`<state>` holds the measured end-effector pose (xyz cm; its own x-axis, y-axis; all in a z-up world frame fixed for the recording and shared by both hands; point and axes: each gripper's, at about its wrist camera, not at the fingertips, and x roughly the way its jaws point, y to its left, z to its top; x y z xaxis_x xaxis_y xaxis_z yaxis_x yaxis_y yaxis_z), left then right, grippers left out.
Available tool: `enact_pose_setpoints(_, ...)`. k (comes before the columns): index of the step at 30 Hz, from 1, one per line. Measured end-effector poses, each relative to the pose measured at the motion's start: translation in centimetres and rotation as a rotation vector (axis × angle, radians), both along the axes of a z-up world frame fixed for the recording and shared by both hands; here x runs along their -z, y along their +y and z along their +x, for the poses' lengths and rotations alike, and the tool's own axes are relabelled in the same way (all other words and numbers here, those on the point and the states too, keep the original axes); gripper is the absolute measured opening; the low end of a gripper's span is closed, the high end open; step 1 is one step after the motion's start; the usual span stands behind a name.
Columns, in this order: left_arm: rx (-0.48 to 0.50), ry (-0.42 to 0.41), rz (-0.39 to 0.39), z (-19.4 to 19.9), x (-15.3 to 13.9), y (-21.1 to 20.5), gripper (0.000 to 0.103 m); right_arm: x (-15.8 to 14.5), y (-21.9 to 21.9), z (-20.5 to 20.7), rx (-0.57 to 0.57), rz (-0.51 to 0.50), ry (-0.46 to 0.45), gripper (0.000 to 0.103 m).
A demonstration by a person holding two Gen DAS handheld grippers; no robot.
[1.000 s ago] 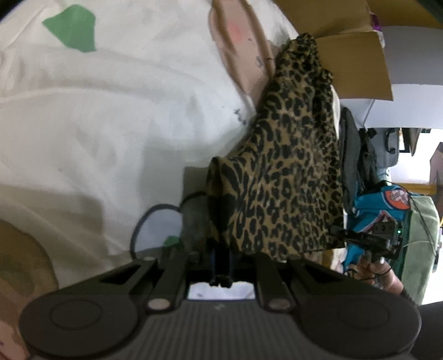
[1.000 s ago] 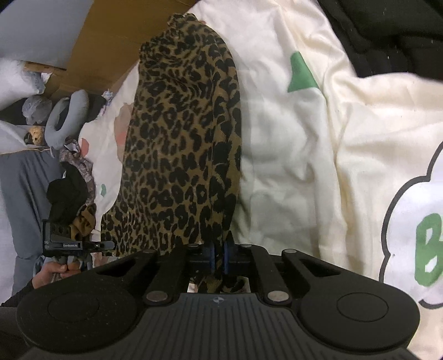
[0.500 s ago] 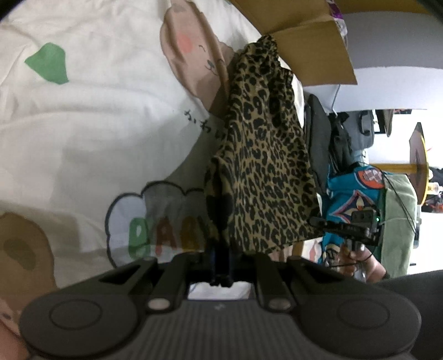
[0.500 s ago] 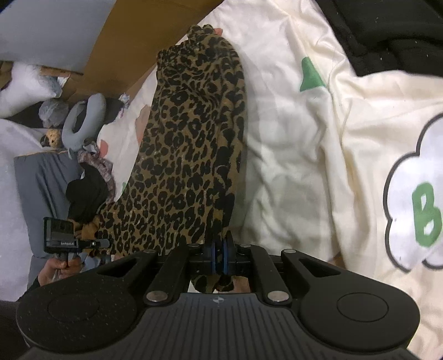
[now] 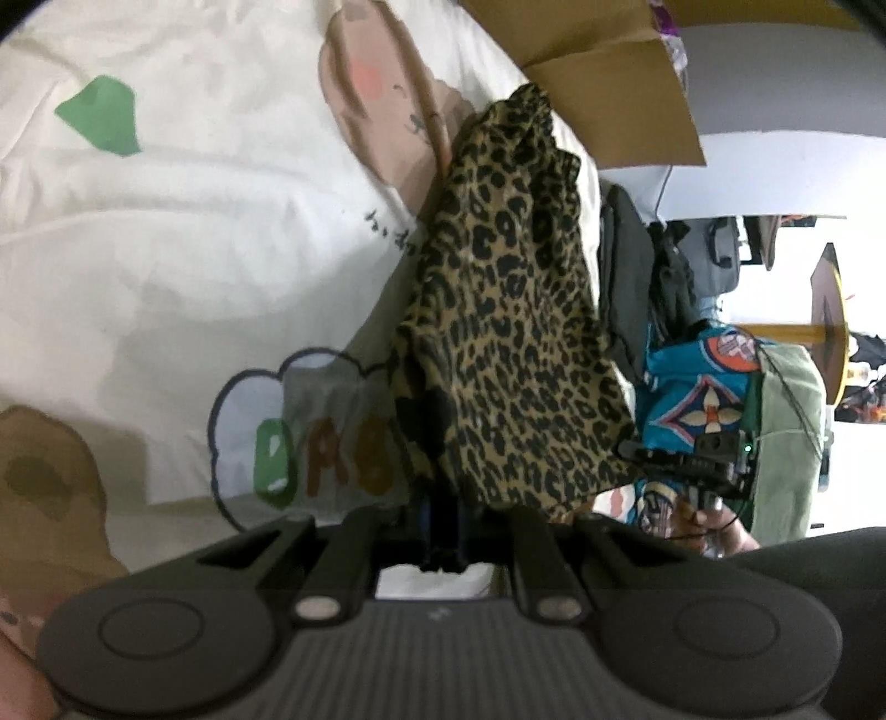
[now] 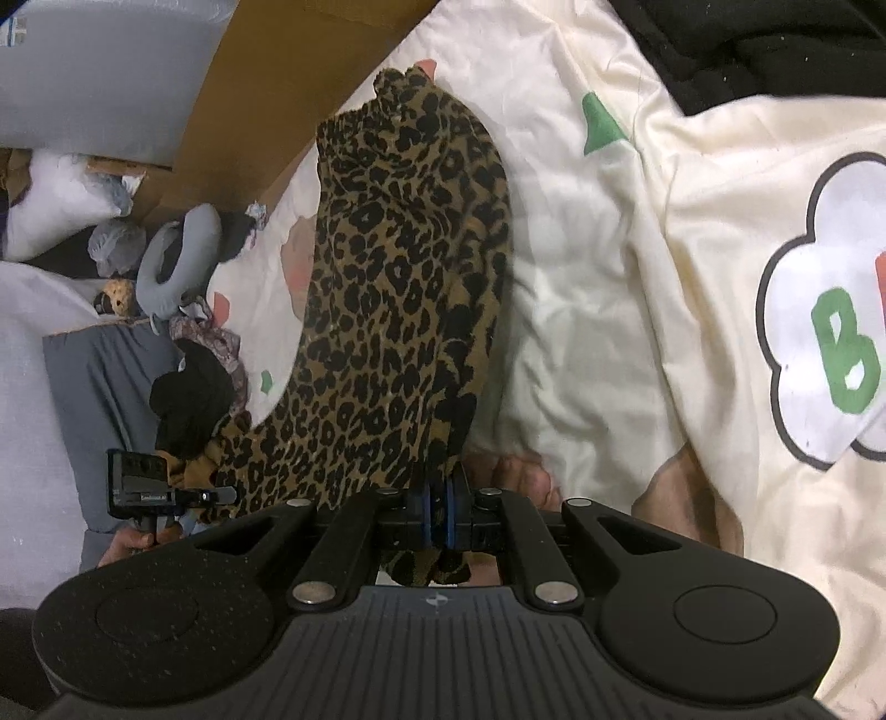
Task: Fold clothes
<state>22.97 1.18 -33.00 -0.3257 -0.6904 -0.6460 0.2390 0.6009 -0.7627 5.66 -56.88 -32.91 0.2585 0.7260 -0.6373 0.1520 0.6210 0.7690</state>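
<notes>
The leopard-print fabric garment point(image 5: 498, 343), tan with black spots, hangs stretched between the two tongs above a cream bedspread printed with cartoon bears, green shapes and a white cloud with coloured letters point(image 5: 166, 249). The left tongs point(image 5: 442, 531) are closed tight on one near corner of the garment, the cloth bunching dark where the black fingers pinch it, and from there the fabric runs up and away to a gathered far end that lies on the bedspread beside a brown cardboard box flap point(image 5: 614, 111). In the right wrist view the right tongs point(image 6: 437, 512) are likewise clamped shut on the garment point(image 6: 398, 310), a small fold of the print poking out below the blue-edged pads; the cloth rises from them in a long, slightly curved panel whose ruffled far end rests on the bedspread point(image 6: 581, 310). Each view catches the opposite device: the right one appears at the lower right of the left view, held by a hand point(image 5: 714, 520), and the left one at the lower left of the right view, with fingers point(image 6: 130, 540) under it. A black garment point(image 6: 775, 50) lies on the bedspread at the upper right of the right view, and a grey neck pillow point(image 6: 177, 260) sits among clutter beyond the bed's edge.
</notes>
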Motion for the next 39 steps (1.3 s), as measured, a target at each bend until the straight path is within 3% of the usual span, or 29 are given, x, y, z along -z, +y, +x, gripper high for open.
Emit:
enact_pose_setpoints(24, -0.186, -0.164, -0.063, 5.3, -1.4, -2.1, 0.009, -0.6, 0.0, 4.9, 0.148, 0.002, -0.132, 0.003)
enact_pose_setpoints(39, -0.183, -0.285, -0.049, 9.6, -2.3, -6.7, 0.009, -0.6, -0.3, 6.8, 0.242, -0.043, -0.193, 0.003)
